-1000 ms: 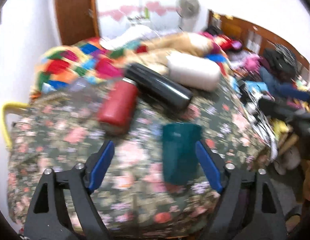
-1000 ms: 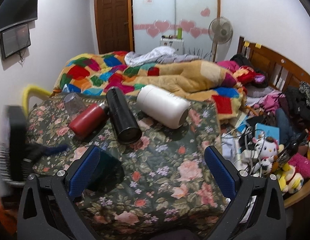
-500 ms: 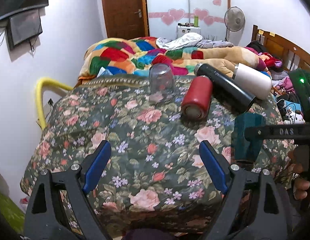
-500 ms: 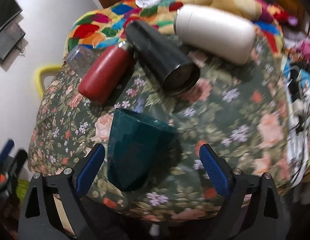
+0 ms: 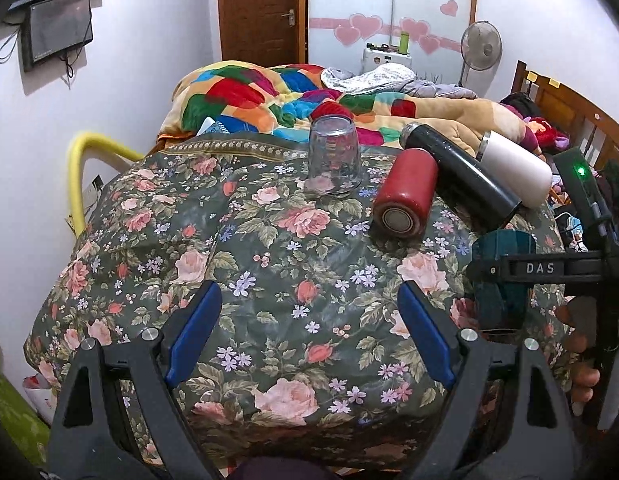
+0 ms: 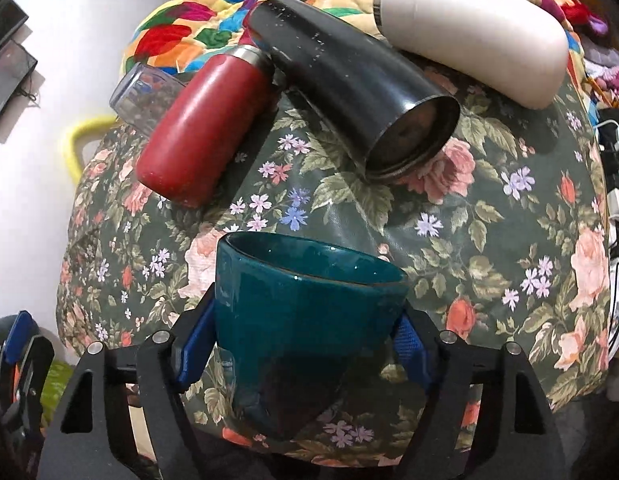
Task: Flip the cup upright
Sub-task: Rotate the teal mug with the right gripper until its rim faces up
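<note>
Both blue pads of your right gripper (image 6: 301, 344) clamp the teal cup (image 6: 305, 312) above the table's (image 5: 269, 264) near-right edge, so rotate slowly until its rim faces up, keeping your open left gripper (image 5: 309, 332) clear.

Left gripper (image 5: 307, 330) wide open over flowery cloth (image 5: 269, 264). Glass cup (image 5: 334, 160) upside down. Red bottle (image 5: 405, 192), black bottle (image 5: 461, 172), white bottle (image 5: 513, 166) lying down. Green cup (image 5: 503, 280) pinched in right gripper (image 5: 549, 268).
</note>
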